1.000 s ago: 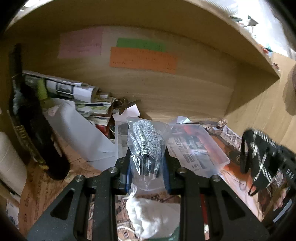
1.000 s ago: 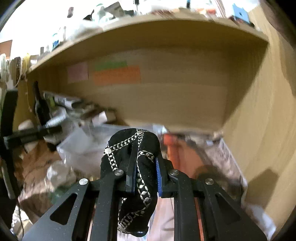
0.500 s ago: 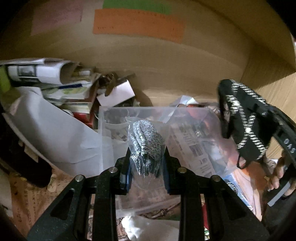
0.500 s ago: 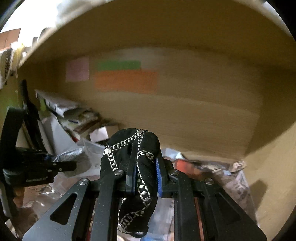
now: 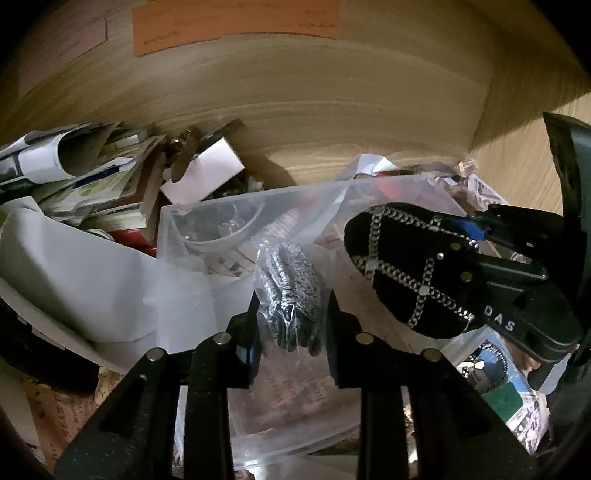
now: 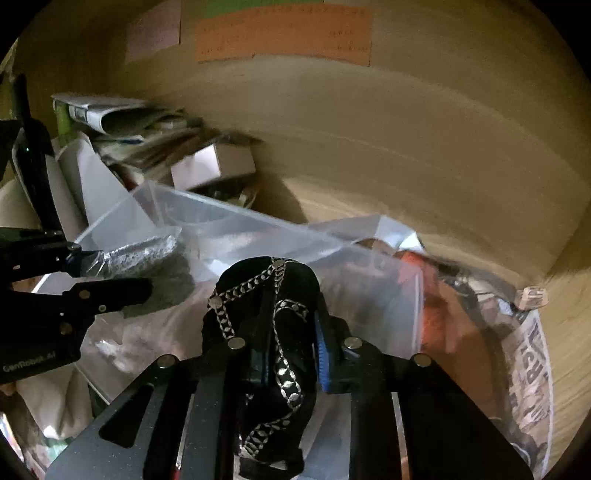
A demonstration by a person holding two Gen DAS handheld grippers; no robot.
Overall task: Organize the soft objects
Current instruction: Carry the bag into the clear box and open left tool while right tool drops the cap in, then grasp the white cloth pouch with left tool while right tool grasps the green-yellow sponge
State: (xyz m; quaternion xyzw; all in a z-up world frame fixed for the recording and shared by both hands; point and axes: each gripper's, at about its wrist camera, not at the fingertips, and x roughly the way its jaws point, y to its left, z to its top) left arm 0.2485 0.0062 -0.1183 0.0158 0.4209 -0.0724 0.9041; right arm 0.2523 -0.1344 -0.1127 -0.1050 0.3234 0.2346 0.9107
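Note:
My left gripper (image 5: 291, 314) is shut on a clear plastic bag holding grey speckled knit fabric (image 5: 290, 284) and holds it over a clear plastic bin (image 5: 173, 218). My right gripper (image 6: 290, 347) is shut on a black fabric piece with silver chain trim (image 6: 269, 295), also over the bin (image 6: 177, 206). In the left wrist view the right gripper (image 5: 454, 236) and its black fabric (image 5: 402, 269) are at the right. In the right wrist view the left gripper (image 6: 79, 273) with the bagged knit (image 6: 140, 251) is at the left.
The bin stands in a wooden shelf nook with an orange note (image 5: 236, 22) on the back wall. Stacked papers and books (image 5: 92, 184), a small white box (image 5: 203, 170) and a white sheet (image 5: 74, 273) crowd the left. Newspaper (image 6: 532, 373) lies at the right.
Both grippers have moved forward and down over the clear bin, still holding their items. The right gripper has come closer beside the left one.

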